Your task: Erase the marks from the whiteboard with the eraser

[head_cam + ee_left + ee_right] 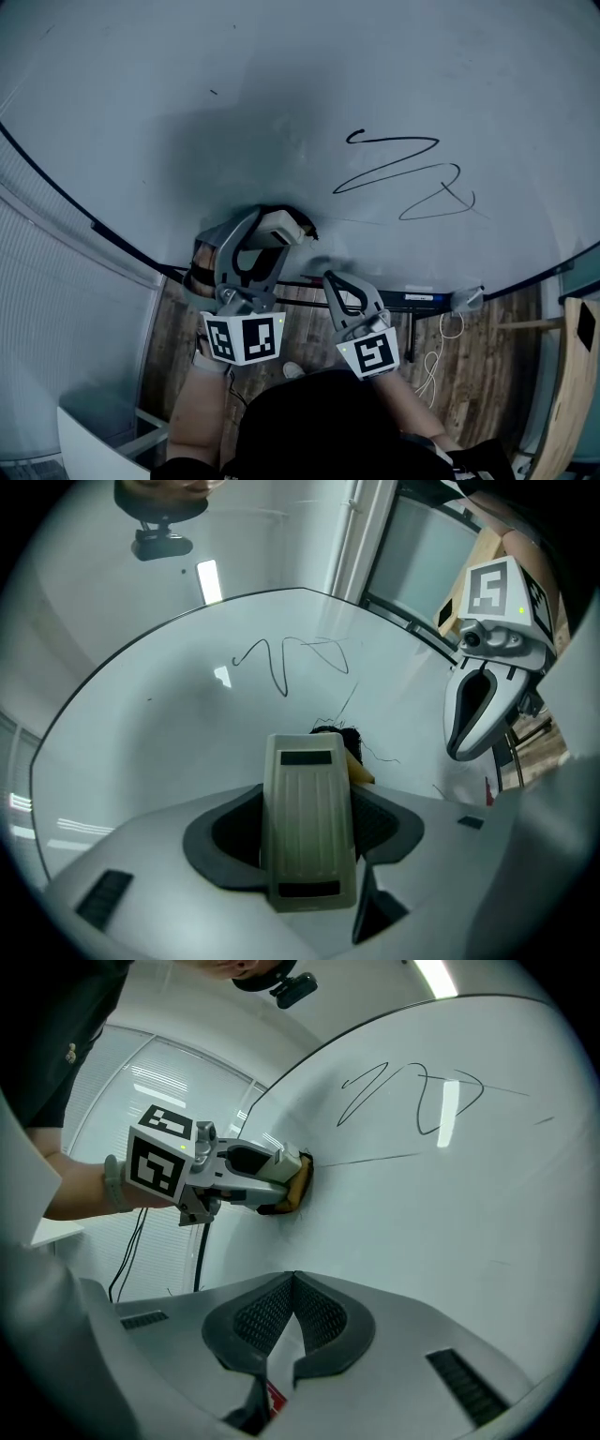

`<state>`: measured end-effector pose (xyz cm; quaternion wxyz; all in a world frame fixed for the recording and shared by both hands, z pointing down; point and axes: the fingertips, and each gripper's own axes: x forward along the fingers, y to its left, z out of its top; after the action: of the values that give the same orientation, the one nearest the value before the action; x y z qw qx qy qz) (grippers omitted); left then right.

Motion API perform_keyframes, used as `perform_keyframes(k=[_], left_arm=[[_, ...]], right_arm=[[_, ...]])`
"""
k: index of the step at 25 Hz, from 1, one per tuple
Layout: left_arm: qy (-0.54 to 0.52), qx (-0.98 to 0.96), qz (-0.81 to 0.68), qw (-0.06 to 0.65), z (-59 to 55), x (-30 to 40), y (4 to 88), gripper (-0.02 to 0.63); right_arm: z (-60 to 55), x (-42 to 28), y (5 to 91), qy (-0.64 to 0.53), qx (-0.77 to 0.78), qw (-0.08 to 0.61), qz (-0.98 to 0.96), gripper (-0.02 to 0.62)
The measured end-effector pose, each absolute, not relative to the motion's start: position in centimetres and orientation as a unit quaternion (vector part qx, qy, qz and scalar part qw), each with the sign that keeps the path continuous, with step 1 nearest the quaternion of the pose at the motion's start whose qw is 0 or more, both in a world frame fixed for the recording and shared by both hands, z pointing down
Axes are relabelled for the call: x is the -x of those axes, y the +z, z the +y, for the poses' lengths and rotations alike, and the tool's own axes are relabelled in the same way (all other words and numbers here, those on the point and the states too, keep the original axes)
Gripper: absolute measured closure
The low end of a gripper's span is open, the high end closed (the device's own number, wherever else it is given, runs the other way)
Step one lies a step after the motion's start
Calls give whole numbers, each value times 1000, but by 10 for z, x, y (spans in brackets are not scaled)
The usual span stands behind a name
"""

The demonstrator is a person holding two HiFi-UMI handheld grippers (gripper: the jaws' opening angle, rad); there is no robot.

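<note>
The beige ribbed plastic eraser (309,822) sits pad-first against the glossy white whiteboard (281,84), below and to the left of the looping black marker scribble (403,173). The left gripper (270,232) clamps it by its sides. The right gripper (292,1283), jaws pinched together on nothing, hangs below the scribble, near the board.
</note>
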<state>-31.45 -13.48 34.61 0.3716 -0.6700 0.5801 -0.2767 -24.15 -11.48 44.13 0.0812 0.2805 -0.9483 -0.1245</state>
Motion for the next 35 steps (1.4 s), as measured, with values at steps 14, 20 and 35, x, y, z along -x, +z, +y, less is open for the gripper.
perform_keyframes(k=[14, 20, 35], left_arm=[[-239, 664, 636, 311, -133, 310, 333, 344], [-190, 675, 656, 280, -143, 279, 329, 344], [1, 682, 708, 180, -146, 266, 263, 344]], right_arm=[[-118, 217, 435, -123, -276, 88, -949, 566], [-125, 188, 436, -128, -264, 94, -951, 568], [-132, 147, 426, -143, -217, 98, -961, 566]])
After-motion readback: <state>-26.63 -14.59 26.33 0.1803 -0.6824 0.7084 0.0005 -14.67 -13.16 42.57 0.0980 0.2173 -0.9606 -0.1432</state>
